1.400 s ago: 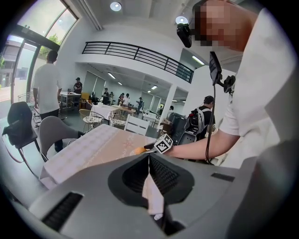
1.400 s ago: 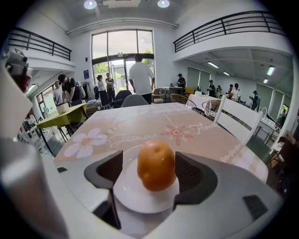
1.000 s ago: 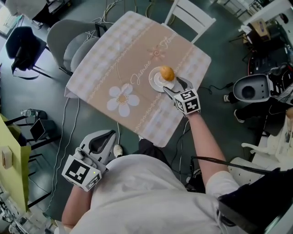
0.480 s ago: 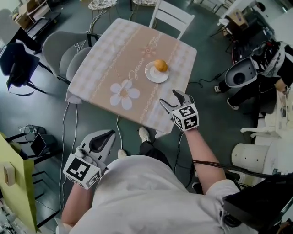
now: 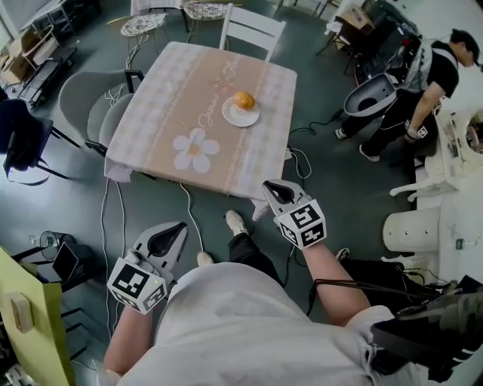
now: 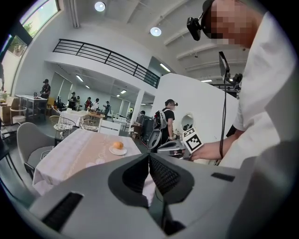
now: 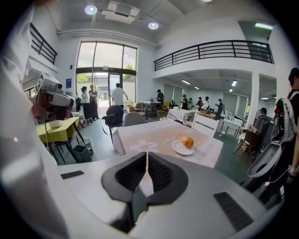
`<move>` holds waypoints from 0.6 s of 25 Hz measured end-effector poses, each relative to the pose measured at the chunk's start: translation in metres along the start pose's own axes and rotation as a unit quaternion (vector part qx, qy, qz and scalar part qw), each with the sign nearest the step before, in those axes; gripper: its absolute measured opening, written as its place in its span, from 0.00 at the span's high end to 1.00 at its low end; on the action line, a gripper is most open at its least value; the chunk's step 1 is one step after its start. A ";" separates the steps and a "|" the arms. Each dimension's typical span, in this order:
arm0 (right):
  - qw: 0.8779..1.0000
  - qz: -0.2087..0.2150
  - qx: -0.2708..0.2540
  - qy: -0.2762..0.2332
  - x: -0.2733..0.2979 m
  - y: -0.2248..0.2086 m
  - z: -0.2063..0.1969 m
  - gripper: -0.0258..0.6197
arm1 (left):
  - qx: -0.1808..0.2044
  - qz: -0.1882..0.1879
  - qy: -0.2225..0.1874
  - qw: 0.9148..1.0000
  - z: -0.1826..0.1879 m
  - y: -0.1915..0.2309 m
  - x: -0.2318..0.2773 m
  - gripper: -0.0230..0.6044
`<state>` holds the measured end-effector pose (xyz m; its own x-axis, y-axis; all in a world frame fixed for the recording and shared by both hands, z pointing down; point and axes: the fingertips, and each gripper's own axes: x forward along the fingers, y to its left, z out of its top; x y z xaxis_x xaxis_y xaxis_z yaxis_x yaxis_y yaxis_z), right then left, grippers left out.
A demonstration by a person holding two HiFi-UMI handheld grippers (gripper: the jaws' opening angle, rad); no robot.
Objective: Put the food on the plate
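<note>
You are holding the right gripper (image 5: 269, 188) just below the centre of the head view, its jaws pressed together on nothing. You are holding the left gripper (image 5: 175, 228) at lower left, with its jaws likewise lying closed and empty. The round orange food item (image 5: 244, 99) is sitting on the white plate (image 5: 230, 117) in the upper middle of the frame, on the flower-print tablecloth (image 5: 166, 113), well apart from both grippers.

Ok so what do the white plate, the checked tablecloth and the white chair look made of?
Small round white plate: likely glazed ceramic, smooth and bright; plastic is possible. Beige checked tablecloth: matte woven fabric, its edges hang in soft folds. White slatted chair: probably painted wood, flat matte bars.
</note>
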<state>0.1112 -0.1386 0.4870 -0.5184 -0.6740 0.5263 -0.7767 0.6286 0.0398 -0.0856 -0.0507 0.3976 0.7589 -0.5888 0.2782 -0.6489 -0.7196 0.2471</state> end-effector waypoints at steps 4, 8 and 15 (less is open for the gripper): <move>1.000 -0.005 0.000 -0.021 -0.035 0.032 0.008 0.94 | 0.006 -0.014 0.002 1.000 -0.004 -0.011 -0.004 0.95; 0.999 -0.006 -0.010 -0.036 -0.058 0.057 0.013 0.94 | 0.014 -0.029 0.005 0.999 -0.006 -0.021 -0.005 0.95; 0.999 0.009 -0.034 -0.038 -0.074 0.093 0.014 0.94 | 0.021 -0.041 0.017 0.999 -0.011 -0.032 -0.005 0.95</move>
<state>0.0728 -0.0356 0.4397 -0.5596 -0.6879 0.4621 -0.7426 0.6638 0.0889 -0.0690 -0.0206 0.3984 0.8063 -0.5156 0.2897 -0.5818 -0.7795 0.2321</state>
